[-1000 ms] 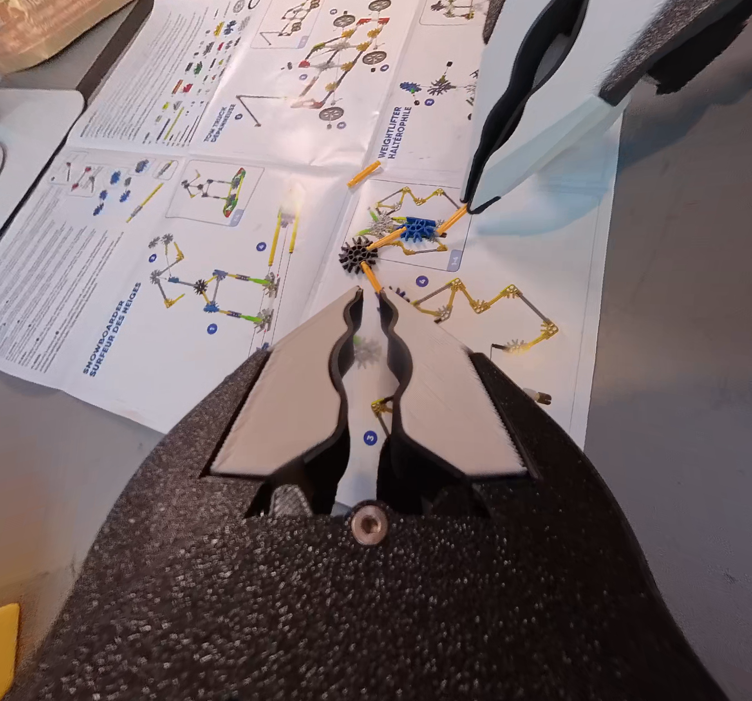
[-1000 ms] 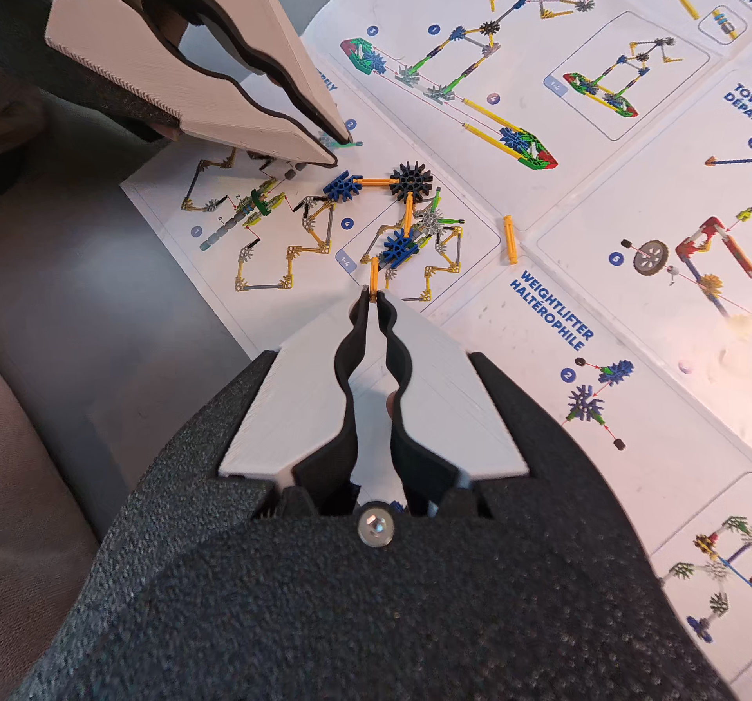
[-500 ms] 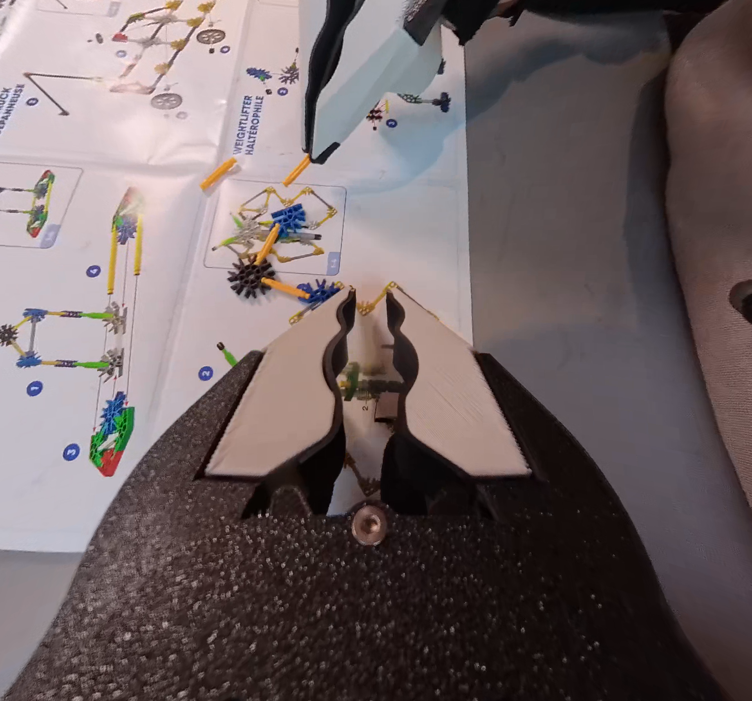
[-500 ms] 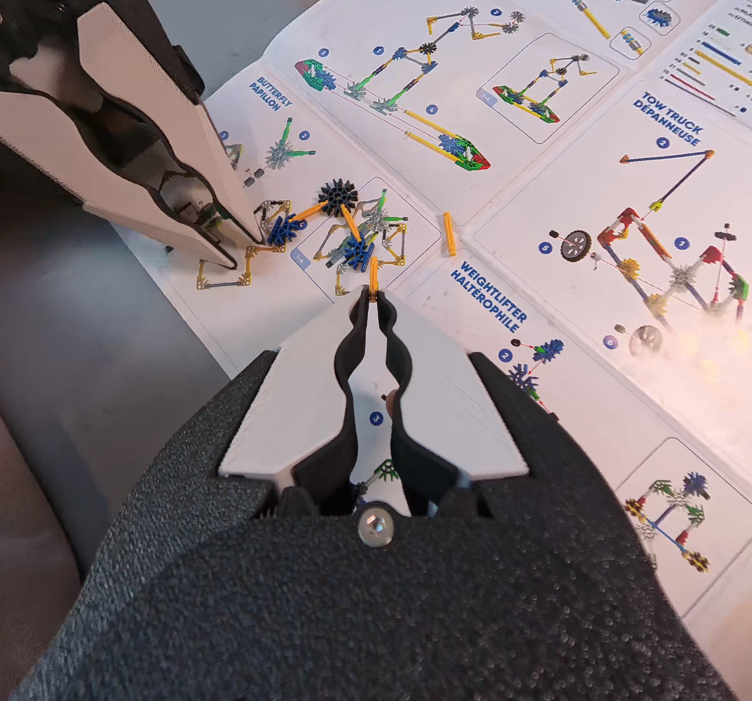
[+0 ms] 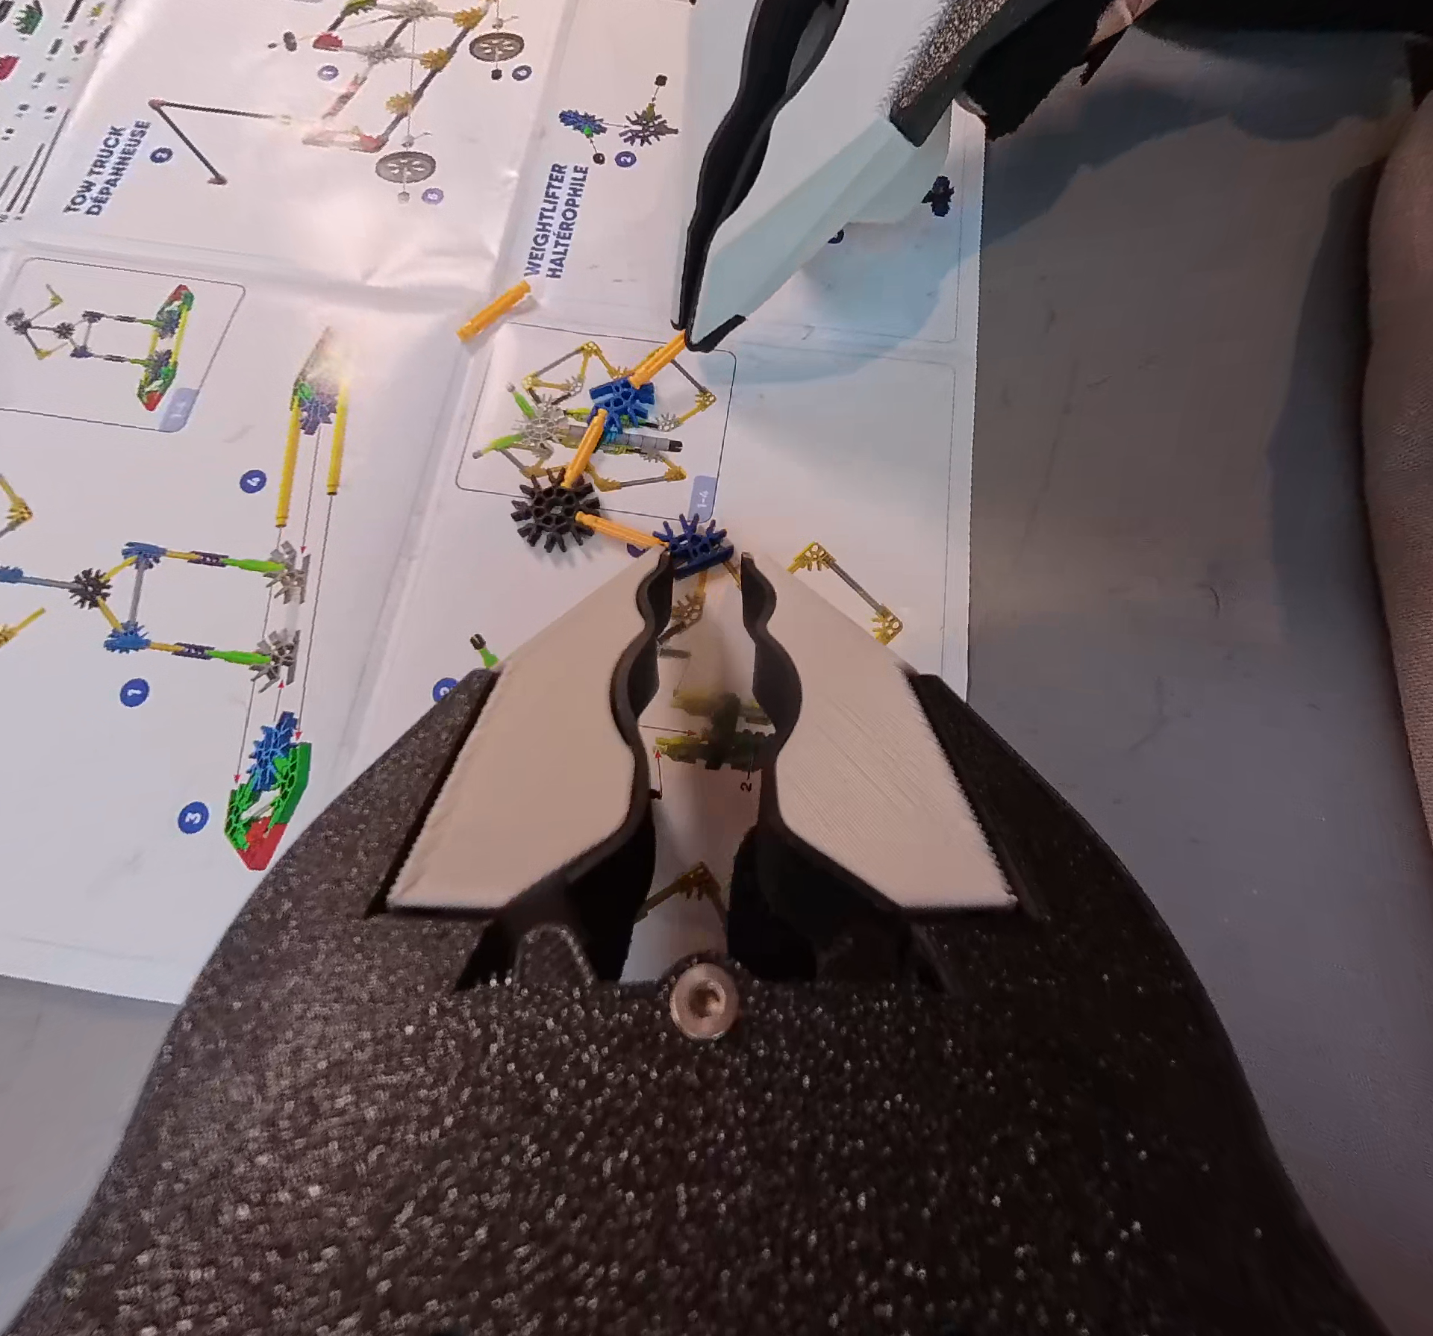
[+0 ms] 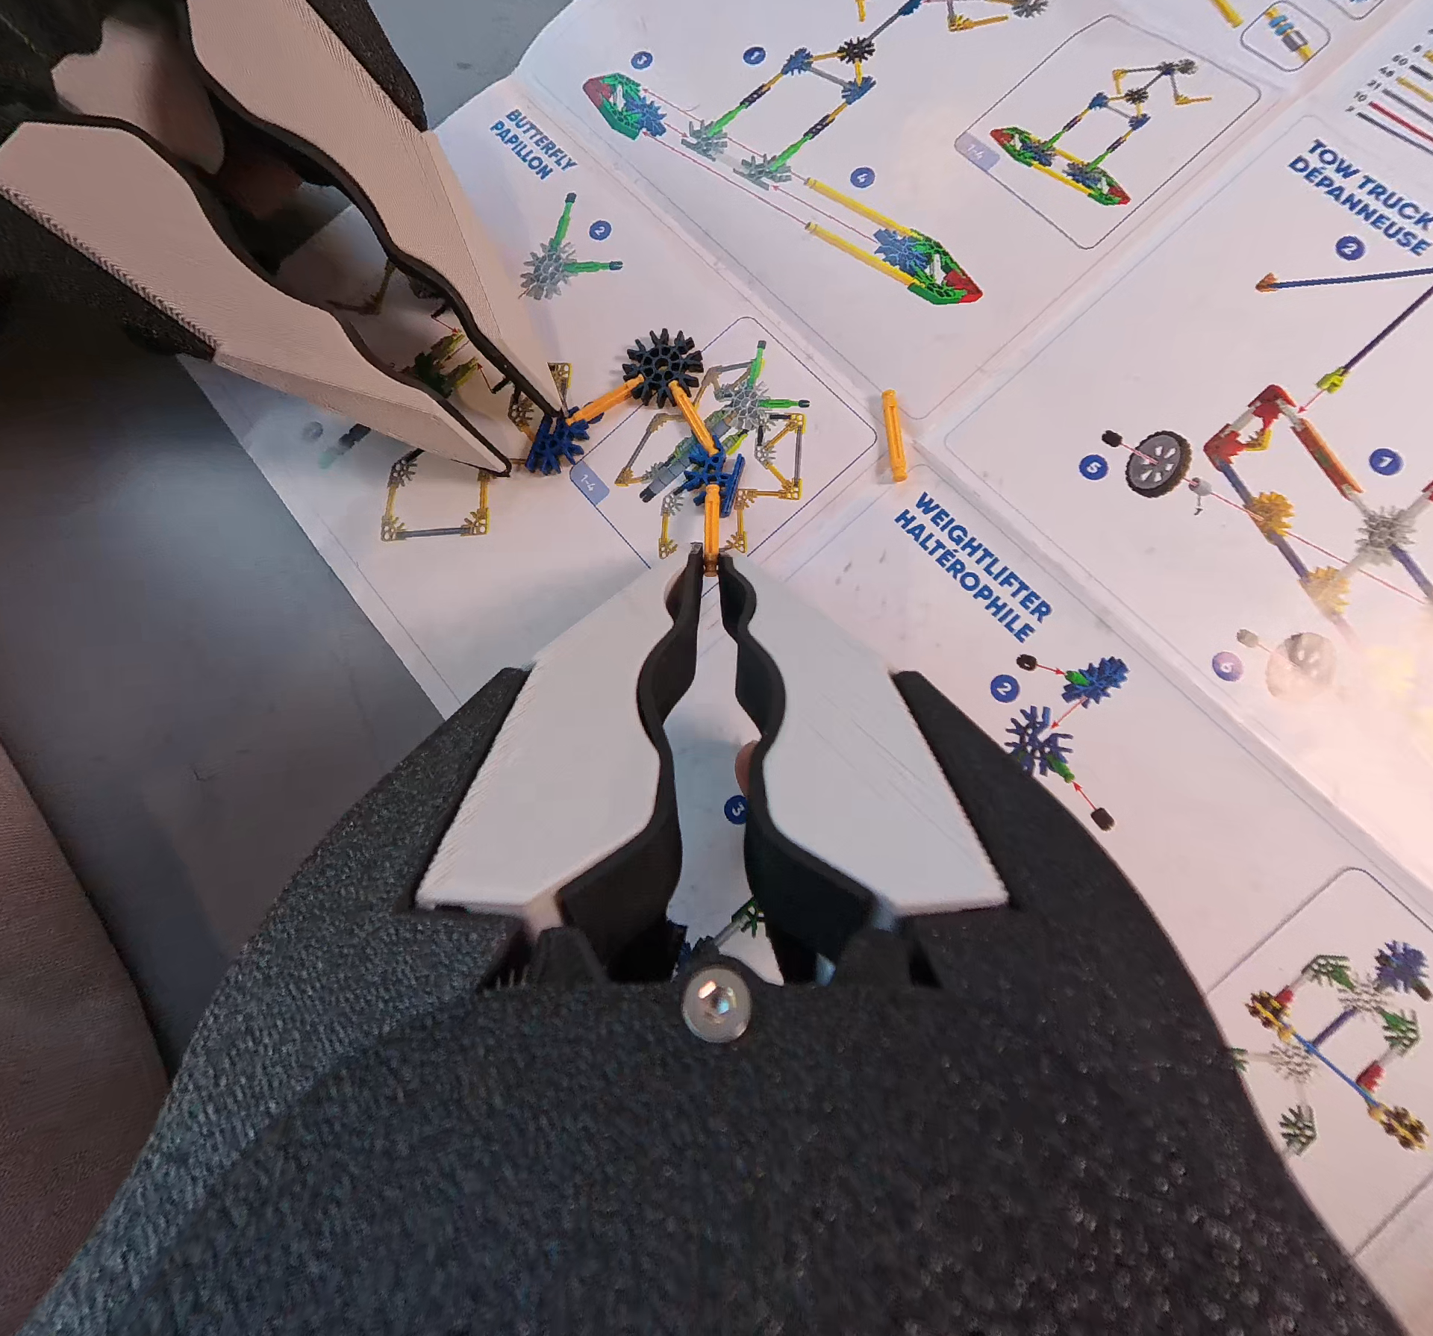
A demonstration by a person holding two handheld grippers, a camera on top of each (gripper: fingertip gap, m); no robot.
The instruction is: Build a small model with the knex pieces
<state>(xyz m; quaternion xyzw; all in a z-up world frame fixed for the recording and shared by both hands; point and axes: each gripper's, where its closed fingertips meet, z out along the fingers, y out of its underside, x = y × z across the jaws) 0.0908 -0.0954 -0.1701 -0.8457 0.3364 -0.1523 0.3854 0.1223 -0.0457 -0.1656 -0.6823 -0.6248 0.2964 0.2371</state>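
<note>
A small chain of toy building pieces lies on a printed instruction sheet point(image 6: 481, 601). My right gripper point(image 6: 709, 560) is shut on the end of an orange rod point(image 6: 711, 515). That rod plugs into a blue connector point(image 6: 717, 473). A second orange rod leads to a black connector point(image 6: 663, 367), and a third to another blue connector point(image 6: 554, 442). My left gripper point(image 5: 704, 562) is open, its tips on either side of that end blue connector point(image 5: 692, 543). The right gripper point(image 5: 698, 341) and black connector point(image 5: 554, 508) also show in the left wrist view.
A loose orange rod point(image 6: 893, 438) lies on the sheet beside the chain, also in the left wrist view point(image 5: 496, 310). The sheet rests on a grey table point(image 5: 1163, 601). Beige fabric point(image 5: 1403, 523) borders the table beyond the sheet's edge. Across from one pair of fingers to the other is roughly 7 centimetres.
My left gripper has swung toward the sheet's edge and come down with its tips at the end blue connector. My right gripper has kept its hold on the orange rod; the chain turned slightly.
</note>
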